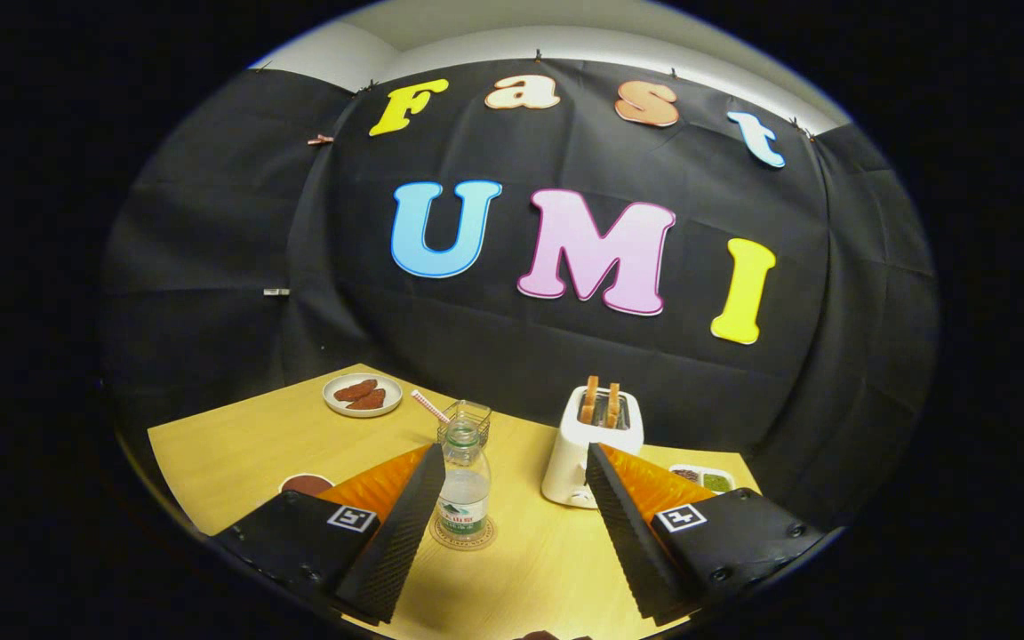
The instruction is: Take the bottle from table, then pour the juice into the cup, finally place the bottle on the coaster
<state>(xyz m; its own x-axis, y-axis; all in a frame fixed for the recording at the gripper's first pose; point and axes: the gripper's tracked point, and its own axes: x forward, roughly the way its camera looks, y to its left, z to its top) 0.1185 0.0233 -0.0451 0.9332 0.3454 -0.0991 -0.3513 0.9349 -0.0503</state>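
Observation:
A clear plastic bottle [463,484] with a green label stands upright on a round coaster [463,536] on the wooden table [236,444]. It has no cap and holds a little clear liquid. Just behind it stands a clear cup [466,418] with a striped straw [429,407] leaning out of it. My gripper [512,462] is open, its fingers wide apart. The bottle stands between the fingers, close to the left finger [405,516], and I cannot tell whether that finger touches it. The right finger [623,524] is well clear of the bottle.
A white toaster [588,453] holding two slices of toast stands ahead of the right finger. A small white plate [363,395] with brown pieces lies at the table's far left. A dark round thing [305,484] peeks out beside the left finger, and a divided dish [703,478] beyond the right one.

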